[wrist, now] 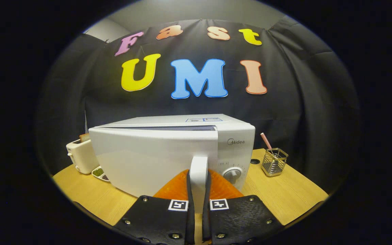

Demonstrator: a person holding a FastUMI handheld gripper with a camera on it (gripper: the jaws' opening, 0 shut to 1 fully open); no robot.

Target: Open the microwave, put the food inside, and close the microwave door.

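Claw (198, 190) pinches the handle (198, 170) of the microwave (168, 153) on the counter (284, 197), door (151, 160) barely ajar; a straight tug could drag the oven or slip off.

Wooden table (291, 197), microwave (168, 153), toaster (80, 154), dish (100, 173), wire holder (274, 161)

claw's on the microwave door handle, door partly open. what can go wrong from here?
1. The claw pinches only the lower part of the handle; it could slip off as the door swings wider.
2. The swinging door may sweep into the small dish and toaster standing close by its hinge side.
3. A hard pull might drag the whole microwave across the table.
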